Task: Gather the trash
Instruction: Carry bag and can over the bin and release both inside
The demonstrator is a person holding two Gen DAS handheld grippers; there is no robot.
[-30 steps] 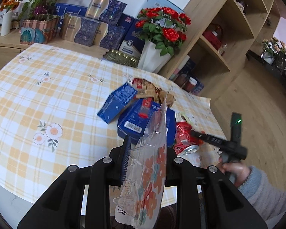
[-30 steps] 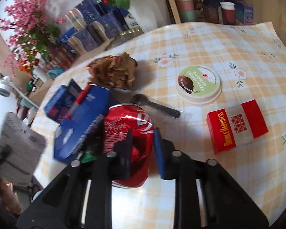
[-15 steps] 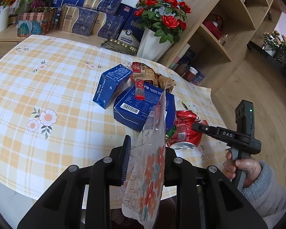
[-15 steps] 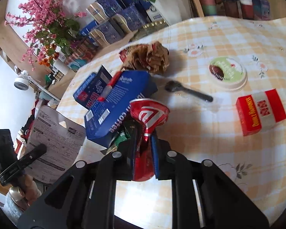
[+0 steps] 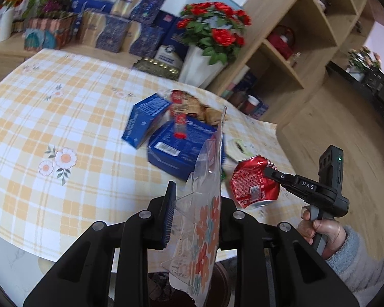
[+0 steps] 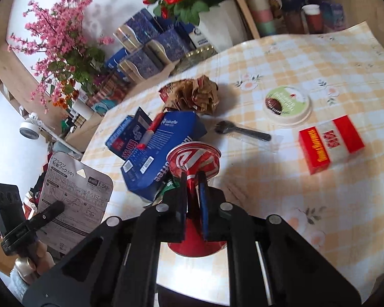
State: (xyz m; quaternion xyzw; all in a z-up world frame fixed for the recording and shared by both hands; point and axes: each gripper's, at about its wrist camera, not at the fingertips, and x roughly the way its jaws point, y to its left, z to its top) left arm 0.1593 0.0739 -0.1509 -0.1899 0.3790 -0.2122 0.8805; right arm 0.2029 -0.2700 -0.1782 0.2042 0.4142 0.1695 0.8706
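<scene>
While the right gripper (image 6: 192, 199) tilts downward over the near edge of the table (image 5: 38, 138), its jaws are clamped tight on a crushed red can (image 6: 193, 163), pinching the can's waist flat so that the top and the bottom flare out on either side of the pads. From the left wrist view the can (image 5: 253, 183) hangs clear of the tablecloth, held out at the end of the black handle, which a hand (image 5: 320, 230) in a grey fleece sleeve grips from below.

The left gripper (image 5: 195, 213) also points downward, its jaws closed on 1 flat plastic blister pack (image 5: 207, 220) printed with orange flowers; the pack stands upright between the fingers and rises above them. The right wrist view shows the pack's printed back (image 6: 74, 199) at that gripper's left.

Just beyond the can lie 2 blue boxes (image 6: 163, 148), 1 overlapping the other, with 1 red and white pen (image 6: 151, 133) on top. Behind them sits 1 crumpled brown wrapper (image 6: 192, 94). To the right of the right gripper are 1 black spoon (image 6: 243, 133) in a clear sleeve, 1 round green and white lid (image 6: 286, 105) and 1 red carton (image 6: 330, 143). Farther off stands 1 white vase of red roses (image 5: 207, 48)
</scene>
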